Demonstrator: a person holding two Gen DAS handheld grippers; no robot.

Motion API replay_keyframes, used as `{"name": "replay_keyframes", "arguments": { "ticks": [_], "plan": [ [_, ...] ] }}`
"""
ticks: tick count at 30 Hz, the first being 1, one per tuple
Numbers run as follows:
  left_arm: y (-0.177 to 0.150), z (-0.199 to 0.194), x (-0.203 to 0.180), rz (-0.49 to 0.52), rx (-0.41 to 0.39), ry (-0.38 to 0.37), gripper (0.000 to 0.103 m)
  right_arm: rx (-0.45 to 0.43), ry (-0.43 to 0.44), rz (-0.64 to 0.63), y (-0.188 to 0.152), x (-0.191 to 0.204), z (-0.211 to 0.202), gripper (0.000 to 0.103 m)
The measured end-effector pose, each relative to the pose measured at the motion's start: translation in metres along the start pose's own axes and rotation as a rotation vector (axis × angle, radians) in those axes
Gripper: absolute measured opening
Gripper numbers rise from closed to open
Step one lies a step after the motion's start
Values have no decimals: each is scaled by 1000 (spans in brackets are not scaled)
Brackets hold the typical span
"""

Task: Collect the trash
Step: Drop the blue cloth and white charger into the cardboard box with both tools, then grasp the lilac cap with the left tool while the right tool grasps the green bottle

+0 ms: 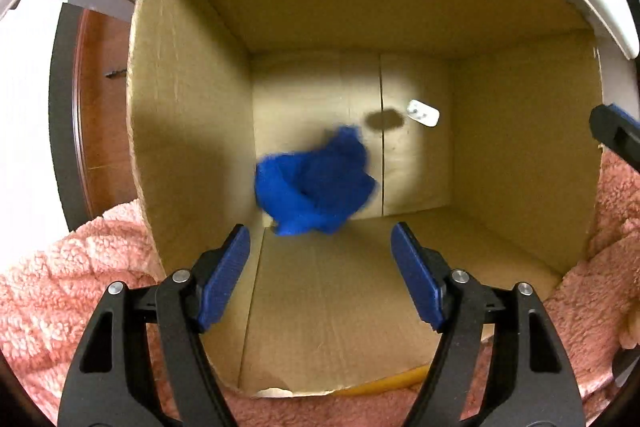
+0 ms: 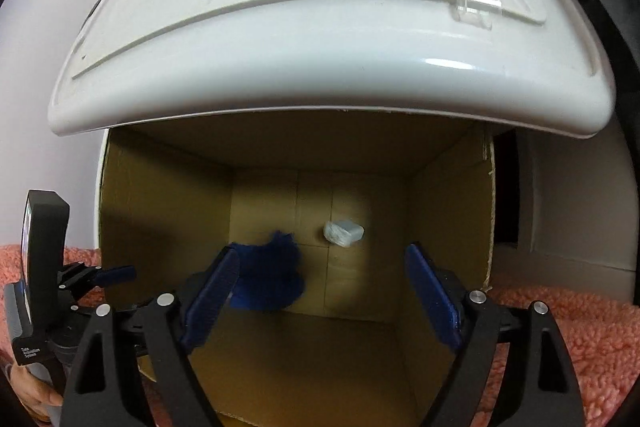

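With both the left gripper (image 1: pixel 320 243) and right gripper (image 2: pixel 322 273) spread empty, the blurred blue cloth (image 1: pixel 314 183) and white scrap (image 1: pixel 423 112) are seen inside the cardboard box (image 1: pixel 192 131), which could be tipped if nudged.

A cardboard box (image 1: pixel 192 131) lies on a pink fleece blanket (image 1: pixel 60 291).

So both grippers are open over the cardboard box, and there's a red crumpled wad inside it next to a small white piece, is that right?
Nearly. The crumpled wad is blue, not red, as the left wrist view shows. The rest stands.
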State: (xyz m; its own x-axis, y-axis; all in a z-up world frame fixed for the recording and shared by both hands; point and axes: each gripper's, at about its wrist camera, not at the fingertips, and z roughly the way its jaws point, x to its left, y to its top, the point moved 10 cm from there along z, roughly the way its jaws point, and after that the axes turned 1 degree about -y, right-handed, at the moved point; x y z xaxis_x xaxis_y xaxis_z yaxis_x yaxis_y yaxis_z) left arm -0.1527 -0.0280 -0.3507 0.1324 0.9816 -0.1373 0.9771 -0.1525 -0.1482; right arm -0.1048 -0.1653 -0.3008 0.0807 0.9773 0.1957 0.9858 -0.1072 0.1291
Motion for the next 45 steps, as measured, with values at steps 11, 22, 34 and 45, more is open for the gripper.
{"name": "replay_keyframes", "arguments": {
  "ticks": [11,22,34,45],
  "plan": [
    [29,-98,-16,44,-431,-44,73,-218,114,31,49,-6,-72,87],
    [155,-197,22,-83,-705,31,83,-419,-16,-255,221,21,-97,98],
    [150,-167,50,-238,-583,-167,83,-197,-268,-631,257,41,-12,74],
    [160,-152,42,-189,-574,-114,83,-195,62,-255,202,3,-65,54]
  ]
}}
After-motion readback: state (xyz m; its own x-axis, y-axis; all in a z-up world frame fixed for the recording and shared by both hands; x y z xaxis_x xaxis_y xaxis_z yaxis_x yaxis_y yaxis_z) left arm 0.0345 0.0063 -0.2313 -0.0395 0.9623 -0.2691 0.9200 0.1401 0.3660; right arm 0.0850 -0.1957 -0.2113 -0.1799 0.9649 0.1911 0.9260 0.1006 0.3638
